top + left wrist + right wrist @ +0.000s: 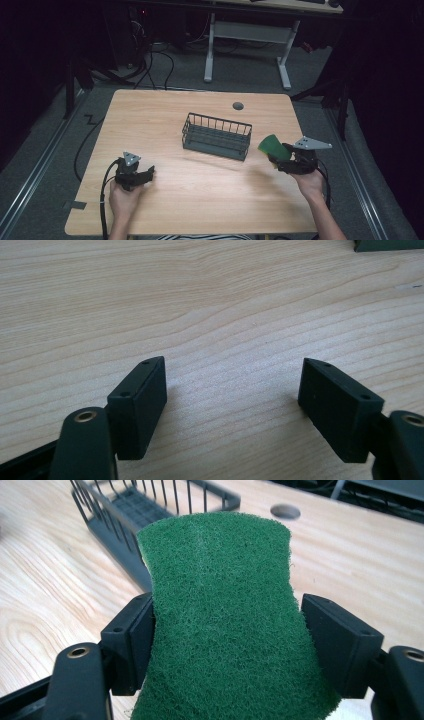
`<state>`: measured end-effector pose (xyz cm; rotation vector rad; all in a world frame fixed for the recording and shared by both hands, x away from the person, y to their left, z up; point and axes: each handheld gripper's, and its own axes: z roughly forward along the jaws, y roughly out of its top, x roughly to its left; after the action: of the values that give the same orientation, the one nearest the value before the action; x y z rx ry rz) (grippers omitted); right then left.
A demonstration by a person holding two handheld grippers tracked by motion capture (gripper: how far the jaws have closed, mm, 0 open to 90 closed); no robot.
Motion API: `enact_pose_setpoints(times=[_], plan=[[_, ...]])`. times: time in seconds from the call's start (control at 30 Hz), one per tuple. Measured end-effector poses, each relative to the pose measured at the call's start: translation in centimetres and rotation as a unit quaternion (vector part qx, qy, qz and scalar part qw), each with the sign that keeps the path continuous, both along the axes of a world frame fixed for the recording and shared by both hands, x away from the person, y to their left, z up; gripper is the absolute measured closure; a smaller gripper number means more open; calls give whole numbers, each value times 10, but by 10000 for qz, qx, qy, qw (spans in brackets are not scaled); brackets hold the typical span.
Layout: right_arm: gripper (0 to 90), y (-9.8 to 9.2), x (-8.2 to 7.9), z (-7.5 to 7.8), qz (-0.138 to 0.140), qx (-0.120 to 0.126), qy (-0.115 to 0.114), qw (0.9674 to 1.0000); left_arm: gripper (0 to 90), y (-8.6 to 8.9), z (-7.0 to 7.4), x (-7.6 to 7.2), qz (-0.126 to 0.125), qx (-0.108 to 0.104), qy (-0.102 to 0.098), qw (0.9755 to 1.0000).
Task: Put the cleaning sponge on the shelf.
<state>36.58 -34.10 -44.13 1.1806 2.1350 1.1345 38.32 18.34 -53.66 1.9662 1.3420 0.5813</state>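
A green scouring sponge (220,615) sits pinched between the two black jaws of my right gripper (227,630), which is shut on it. In the high view that gripper (280,157) holds the sponge (272,145) above the table, just right of the dark wire basket (217,135). The basket (150,505) lies ahead and to the left in the right gripper view. My left gripper (145,175) rests low at the table's front left. Its jaws stand wide apart over bare wood in the left gripper view (232,390), with nothing between them.
The wooden table (200,200) has a round cable hole (238,106) near its far edge. A white desk frame (247,45) and cables stand on the grey floor beyond. The basket's corner (387,245) shows at the top right of the left gripper view.
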Motion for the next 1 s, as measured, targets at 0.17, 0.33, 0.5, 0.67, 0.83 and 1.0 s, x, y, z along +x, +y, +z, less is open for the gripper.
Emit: enact_pose_setpoints(times=[0.17, 0.33, 0.5, 0.67, 0.83, 1.0], plan=[[264, 8, 9, 19, 76, 71, -132, 9999, 280, 0, 0, 0, 2, 1, -3, 10000], [264, 22, 24, 33, 168, -12, -202, 9997, 280, 0, 0, 0, 0, 2, -1, 10000], [263, 39, 42, 40, 232, -32, -186, 9996, 280, 0, 0, 0, -3, -3, 0, 10000], [262, 58, 57, 42, 313, -109, -135, 9994, 279, 0, 0, 0, -6, -4, 2, 10000], [261, 76, 73, 41, 359, -280, -94, 9989, 279, 0, 0, 0, -13, -7, 0, 10000], [259, 86, 84, 38, 342, -328, -40, 9989, 279, 0, 0, 0, -15, -6, 0, 10000]])
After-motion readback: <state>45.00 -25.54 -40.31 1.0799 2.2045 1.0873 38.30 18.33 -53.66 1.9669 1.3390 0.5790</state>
